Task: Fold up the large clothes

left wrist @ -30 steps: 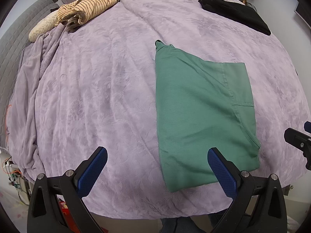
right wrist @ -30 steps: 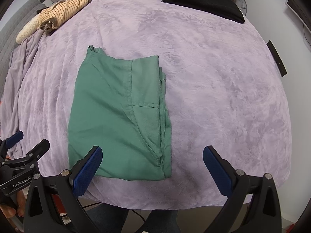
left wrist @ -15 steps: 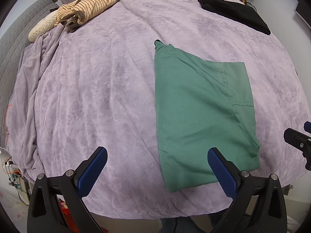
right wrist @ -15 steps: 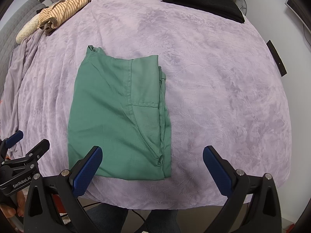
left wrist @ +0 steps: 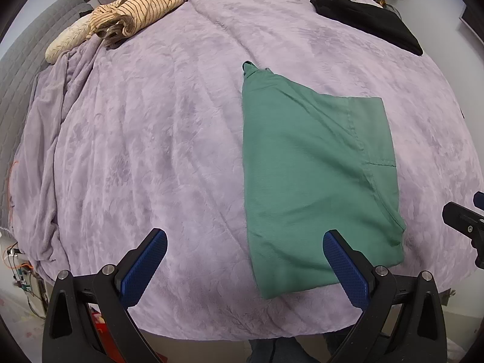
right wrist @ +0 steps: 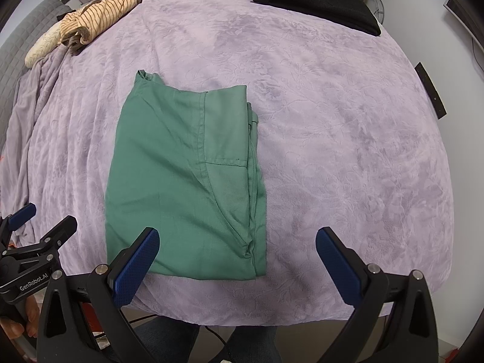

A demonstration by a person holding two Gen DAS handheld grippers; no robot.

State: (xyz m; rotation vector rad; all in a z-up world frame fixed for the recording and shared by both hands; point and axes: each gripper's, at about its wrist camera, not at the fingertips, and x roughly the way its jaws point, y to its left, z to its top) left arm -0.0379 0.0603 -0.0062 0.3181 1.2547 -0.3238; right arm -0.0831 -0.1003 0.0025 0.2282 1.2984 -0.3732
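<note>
Green garment (right wrist: 184, 178) lies folded flat near the bed (right wrist: 348, 151) edge, likely finished; left gripper (left wrist: 245, 260) and right gripper (right wrist: 237, 257) hang spread, empty, clear of it.

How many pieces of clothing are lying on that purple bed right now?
3 that I can pick out: a folded green garment near the front edge, a folded black one at the far right, and a striped tan bundle at the far left, which may hide more pieces.
</note>
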